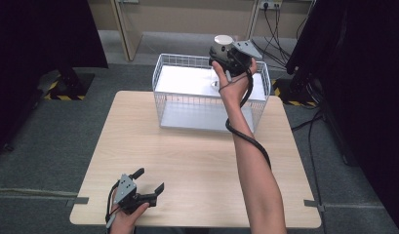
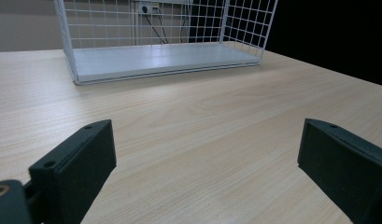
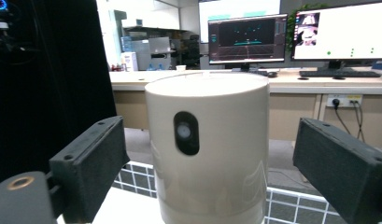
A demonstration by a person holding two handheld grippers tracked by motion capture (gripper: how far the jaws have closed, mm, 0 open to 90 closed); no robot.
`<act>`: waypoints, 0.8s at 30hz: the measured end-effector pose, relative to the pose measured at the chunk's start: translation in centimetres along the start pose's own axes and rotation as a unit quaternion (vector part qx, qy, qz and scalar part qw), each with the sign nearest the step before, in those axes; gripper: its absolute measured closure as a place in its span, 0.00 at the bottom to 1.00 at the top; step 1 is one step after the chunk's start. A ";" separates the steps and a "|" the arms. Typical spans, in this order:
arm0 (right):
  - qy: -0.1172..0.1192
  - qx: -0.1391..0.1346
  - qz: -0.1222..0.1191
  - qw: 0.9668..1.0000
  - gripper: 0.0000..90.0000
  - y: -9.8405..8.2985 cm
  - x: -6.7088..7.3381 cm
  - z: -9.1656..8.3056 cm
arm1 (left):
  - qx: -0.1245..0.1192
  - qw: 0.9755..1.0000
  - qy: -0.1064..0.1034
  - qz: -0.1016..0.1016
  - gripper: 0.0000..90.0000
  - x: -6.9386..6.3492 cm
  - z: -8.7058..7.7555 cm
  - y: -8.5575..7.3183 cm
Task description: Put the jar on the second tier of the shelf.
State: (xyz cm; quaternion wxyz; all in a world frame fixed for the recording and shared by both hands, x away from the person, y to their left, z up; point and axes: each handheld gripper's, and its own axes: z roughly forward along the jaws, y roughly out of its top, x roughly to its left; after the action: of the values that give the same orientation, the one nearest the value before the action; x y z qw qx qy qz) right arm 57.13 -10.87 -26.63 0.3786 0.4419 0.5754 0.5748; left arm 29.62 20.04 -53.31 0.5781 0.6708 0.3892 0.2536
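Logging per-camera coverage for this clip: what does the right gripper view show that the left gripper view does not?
Right gripper view only: a white cylinder with a dark oval window standing between the open right gripper jaws, with monitors on a desk behind. Left gripper view only: the bare wooden table and the open left gripper low over it. Both: the white wire basket, and black jaws spread apart.

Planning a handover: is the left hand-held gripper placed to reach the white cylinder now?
Probably not: the left hand-held gripper sits at the near table edge, while the white cylinder is up over the wire basket.
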 end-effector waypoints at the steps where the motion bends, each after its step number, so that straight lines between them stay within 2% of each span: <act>1: 0.001 -0.001 0.000 1.000 0.09 -0.1 0.0 -0.1 | 0.000 1.000 0.000 0.000 0.04 0.0 0.0 0.0; 7: 0.009 0.008 -0.009 1.000 0.06 -0.6 0.0 -0.7 | -0.001 1.000 0.000 -0.001 0.04 0.0 0.0 0.0; 21: 0.018 0.007 -0.025 0.999 0.05 -1.5 0.0 -2.3 | 0.000 1.000 0.002 0.000 0.04 0.0 0.0 0.0; 24: 0.021 0.010 -0.019 1.000 0.05 -2.0 -0.3 -2.8 | 0.000 1.000 0.002 0.001 0.04 -0.1 0.0 0.0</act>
State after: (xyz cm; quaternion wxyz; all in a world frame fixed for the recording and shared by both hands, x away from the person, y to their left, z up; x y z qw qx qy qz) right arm 54.46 -11.94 -28.50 0.3725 0.4222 0.5978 0.5707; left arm 29.60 19.97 -53.31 0.5773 0.6706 0.3893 0.2558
